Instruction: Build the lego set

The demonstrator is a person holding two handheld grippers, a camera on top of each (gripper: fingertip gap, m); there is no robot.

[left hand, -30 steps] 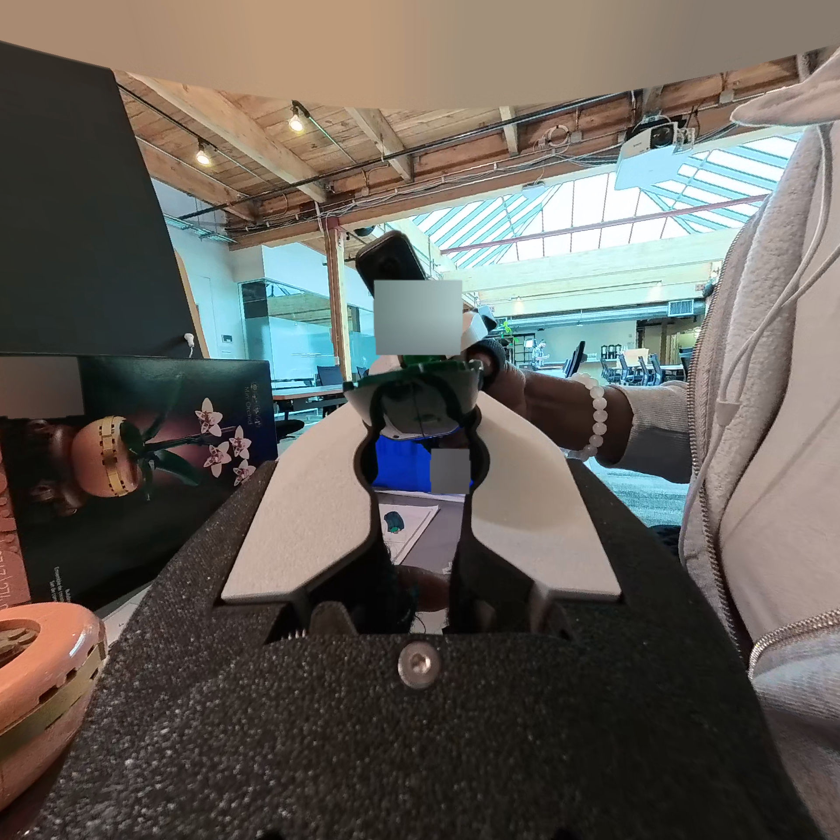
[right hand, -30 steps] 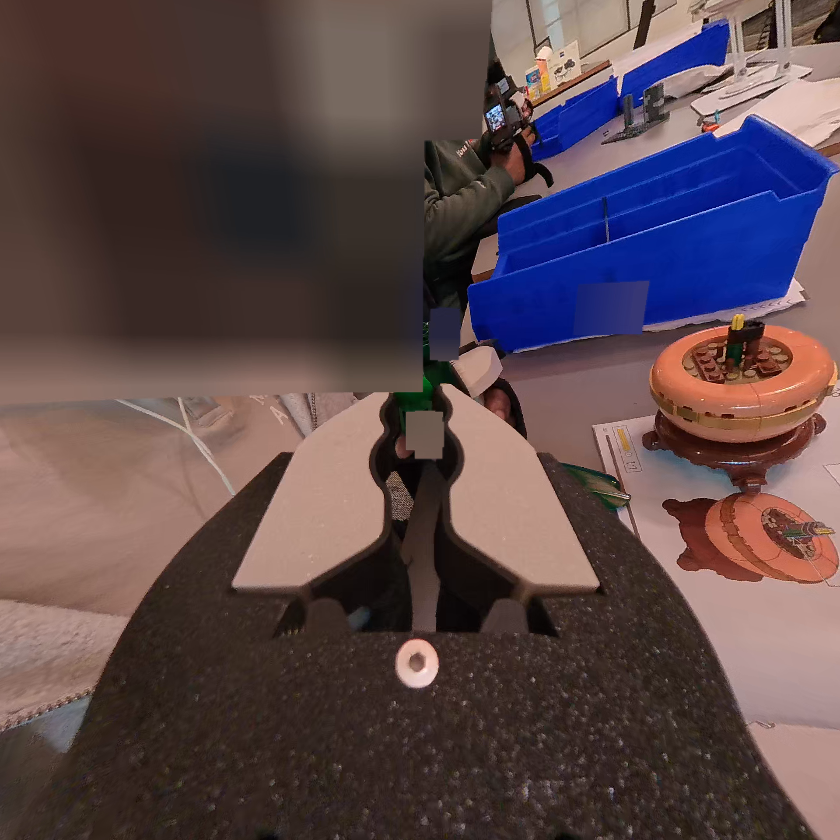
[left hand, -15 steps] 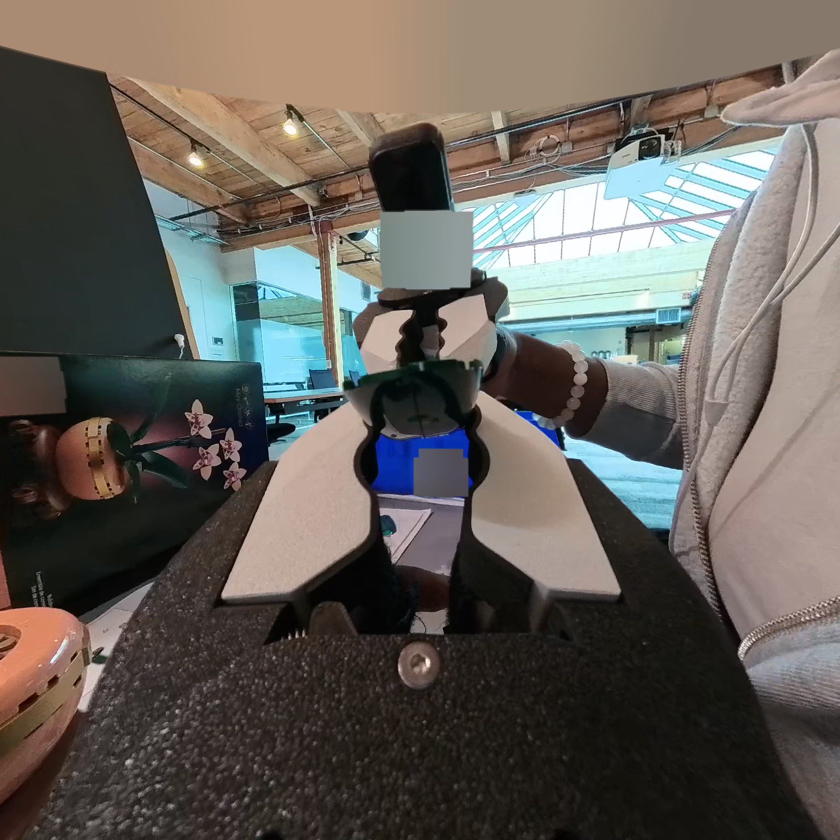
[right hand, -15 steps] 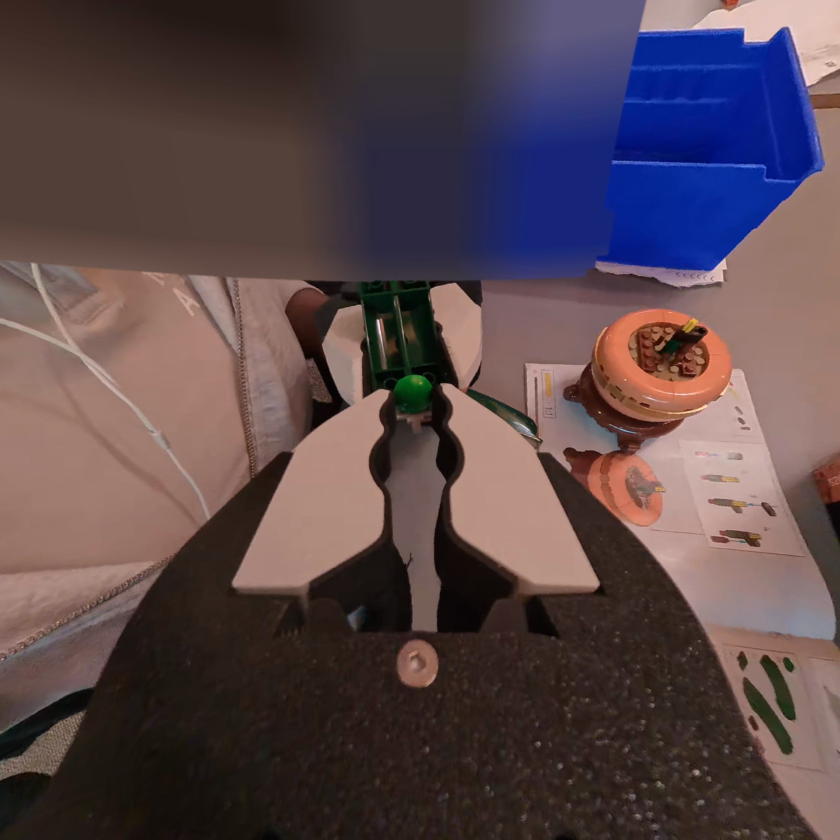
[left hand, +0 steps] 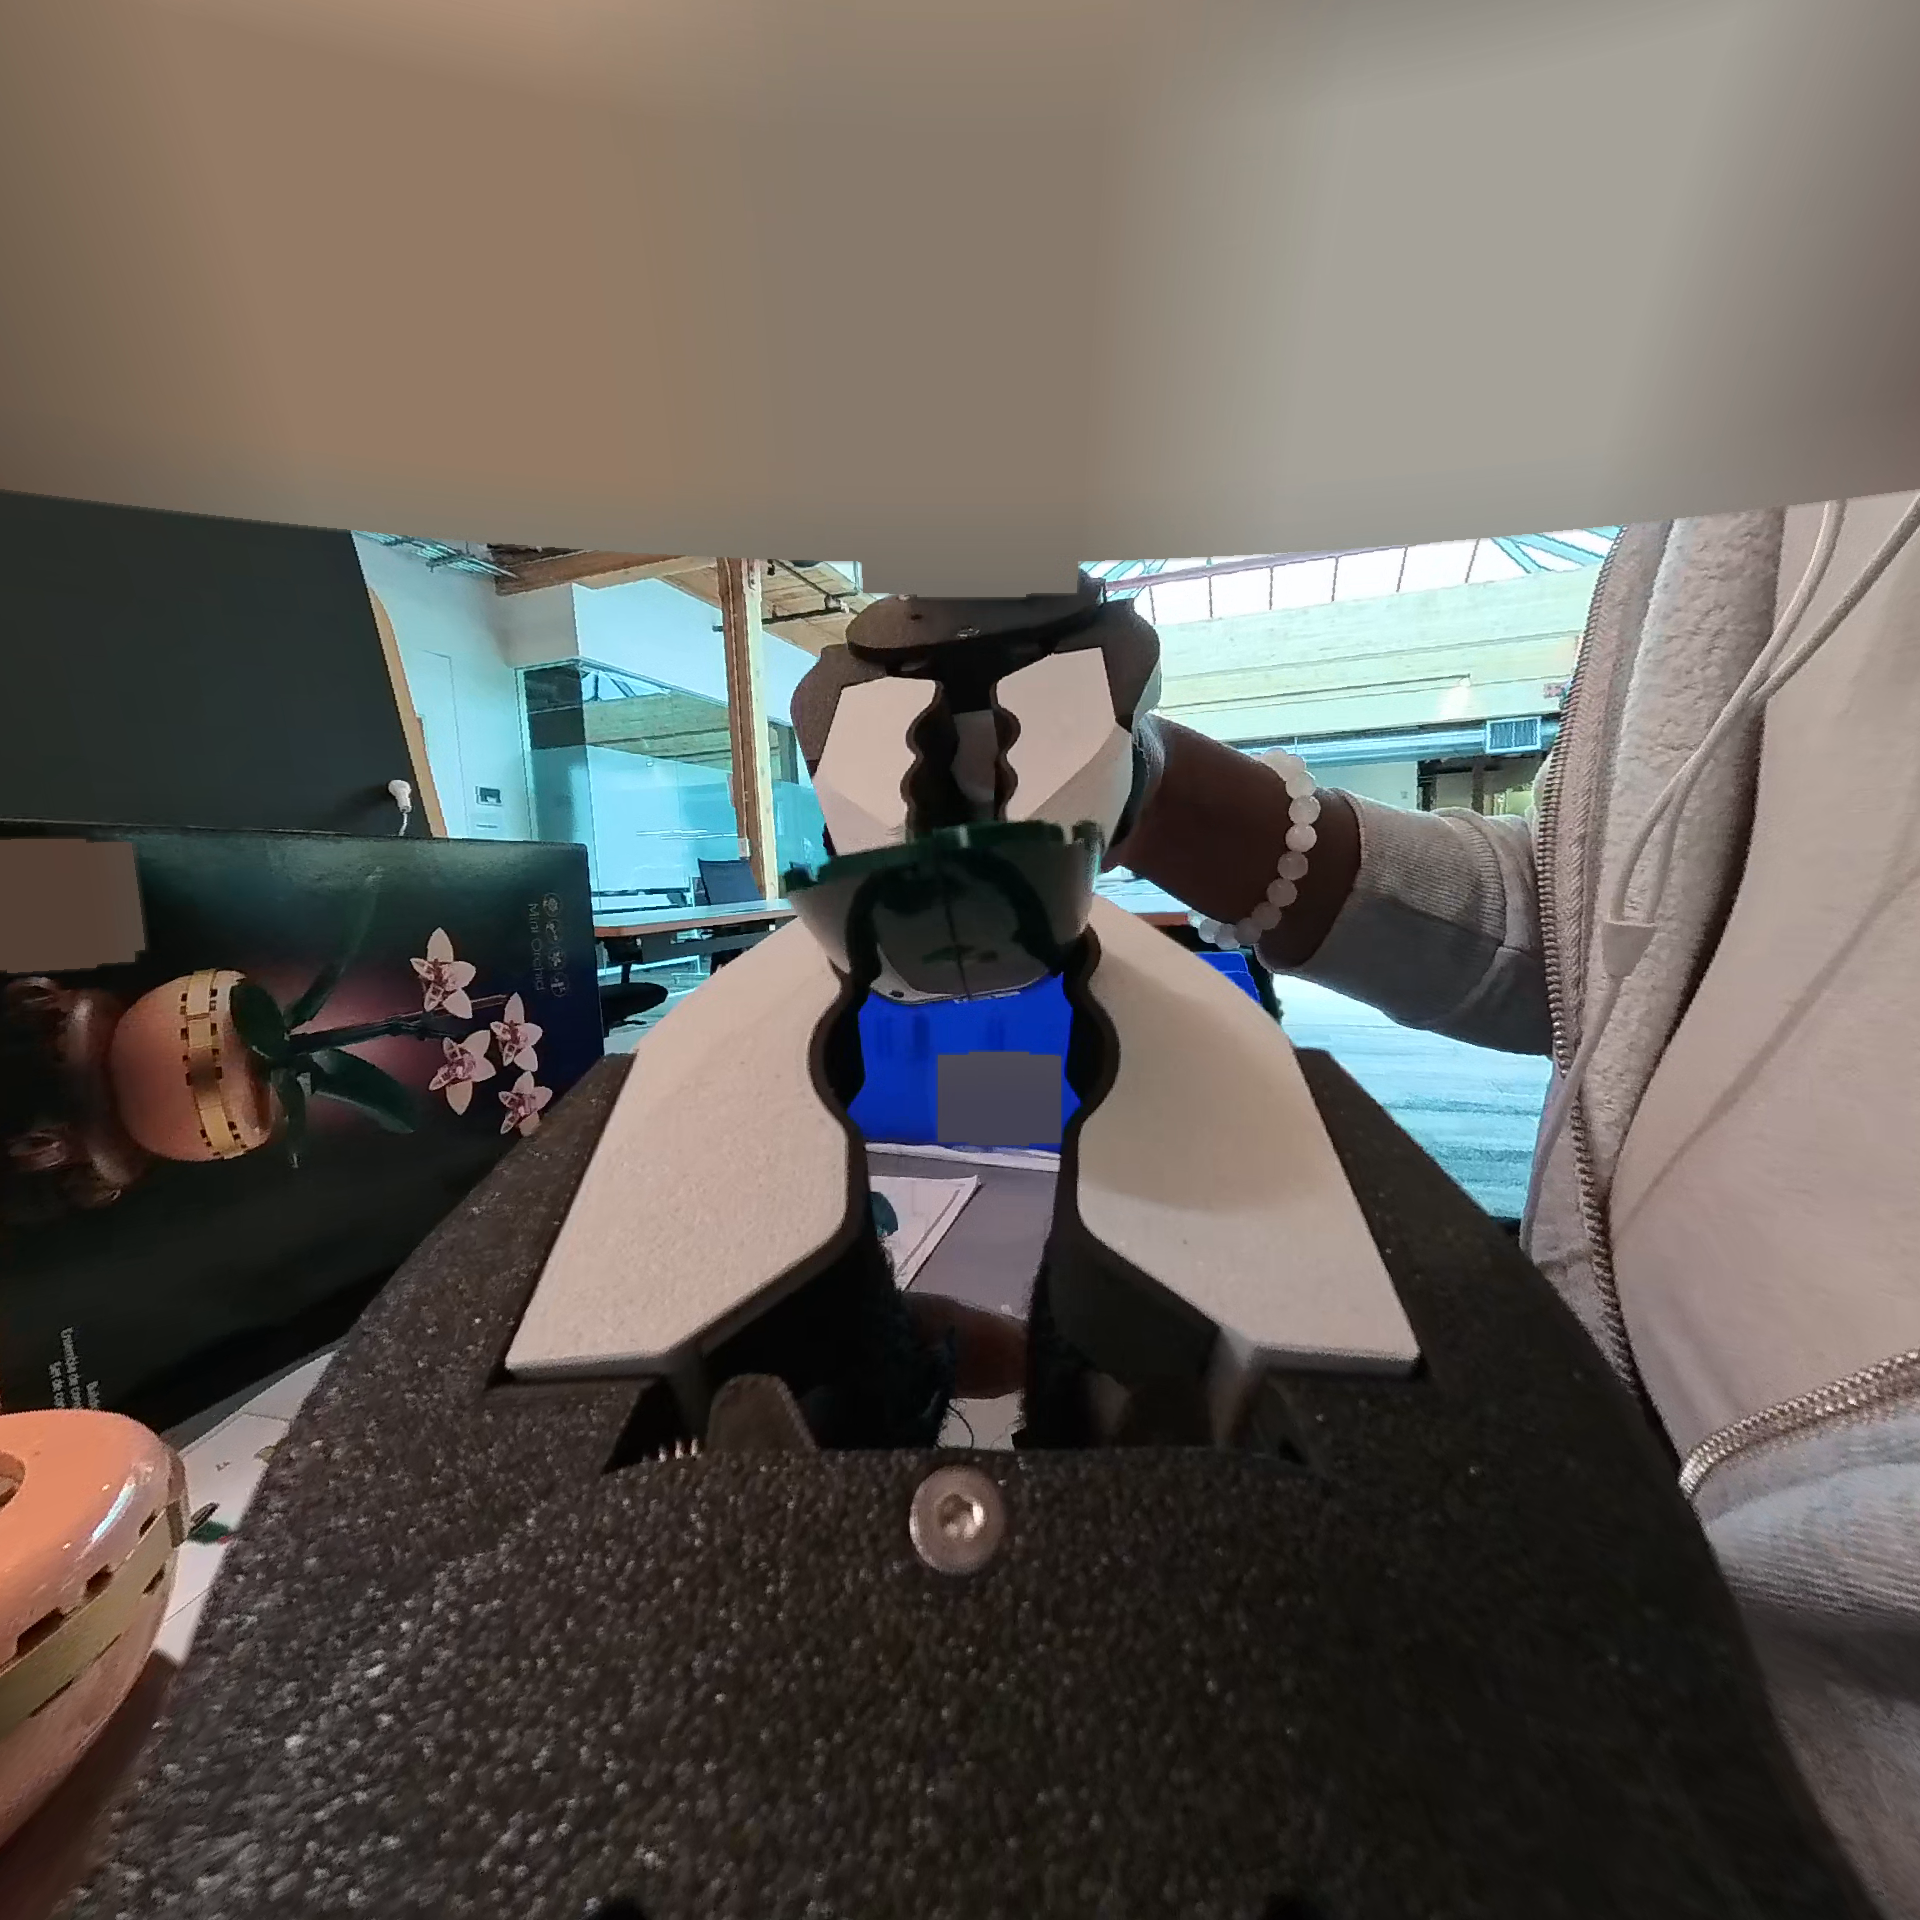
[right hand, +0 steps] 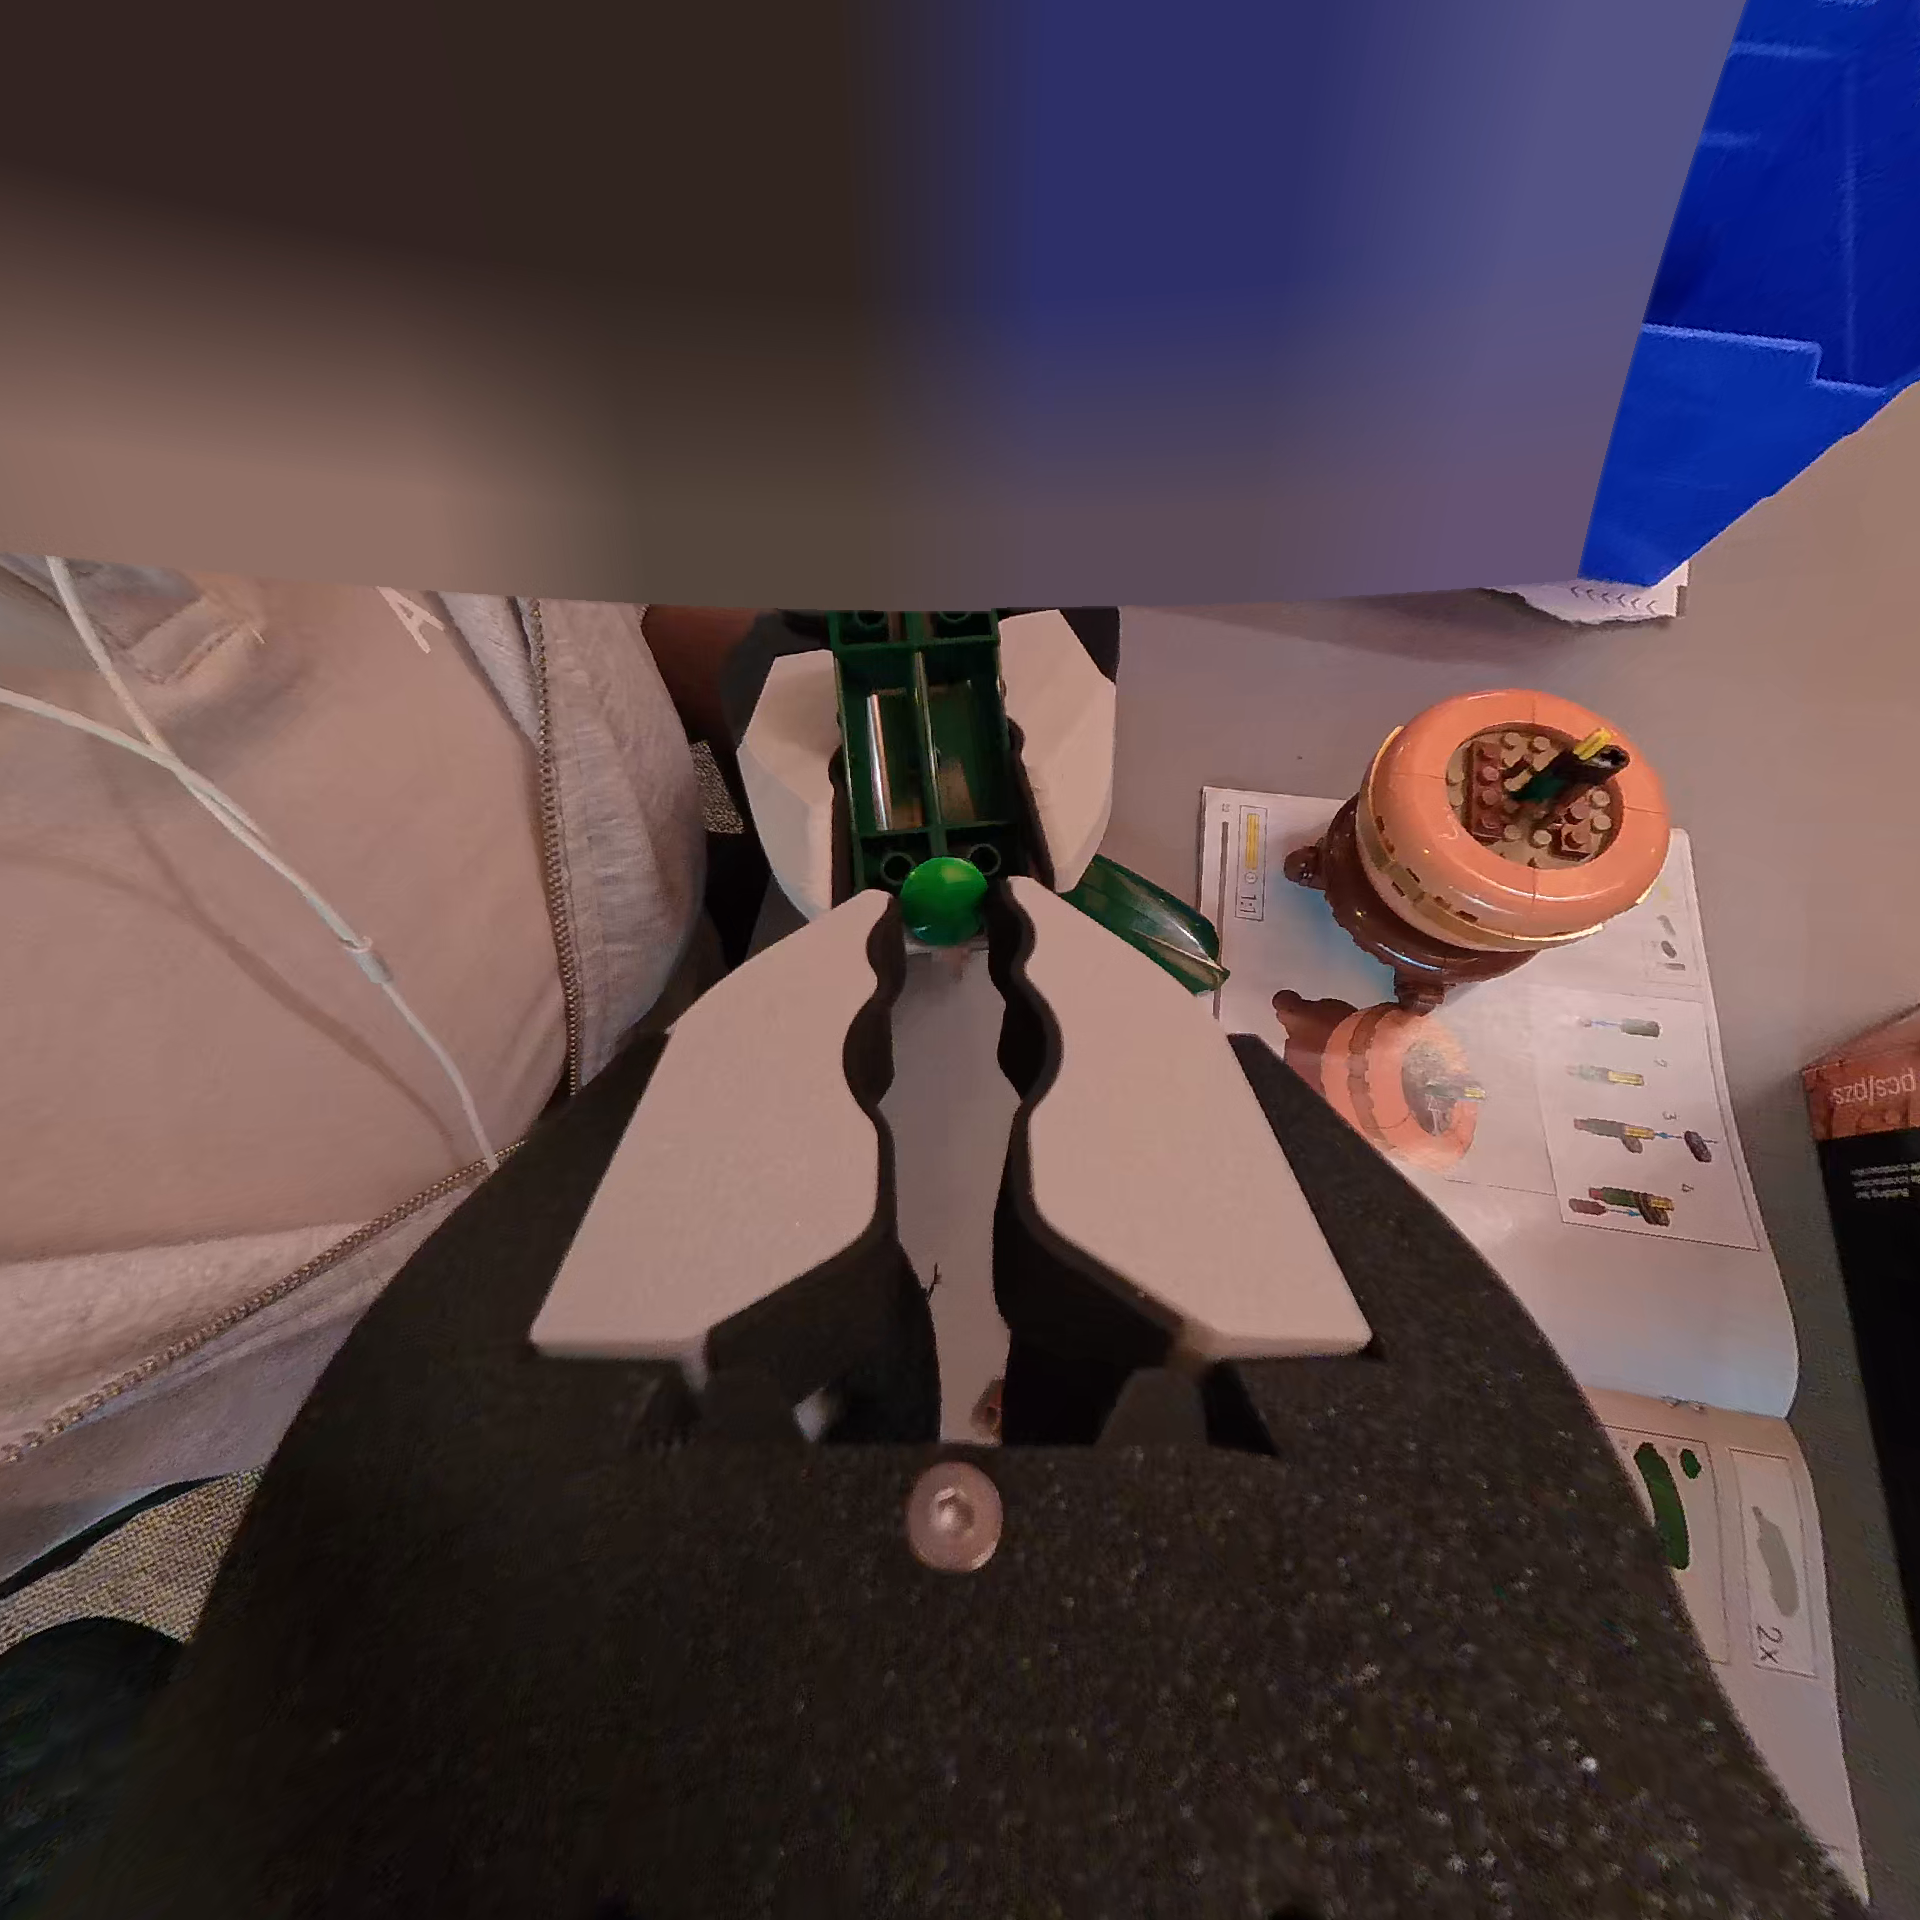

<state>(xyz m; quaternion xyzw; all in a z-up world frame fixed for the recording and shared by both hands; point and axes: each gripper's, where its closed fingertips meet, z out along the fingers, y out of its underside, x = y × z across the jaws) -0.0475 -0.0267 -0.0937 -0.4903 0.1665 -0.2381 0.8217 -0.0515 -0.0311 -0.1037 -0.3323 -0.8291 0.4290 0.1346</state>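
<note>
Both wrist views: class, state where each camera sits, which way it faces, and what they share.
Left wrist view: on the left tool, facing level at the right tool; wrist, jacket show.
Right wrist view: on the right tool, facing down at table, pot; jacket shows.
Shared: green piece, both tools.

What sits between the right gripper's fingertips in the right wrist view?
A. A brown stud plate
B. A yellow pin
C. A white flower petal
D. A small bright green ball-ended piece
D: the right gripper pinches a small bright green ball-ended piece at its fingertips, right against the end of the dark green leaf piece that the left gripper holds.
</note>
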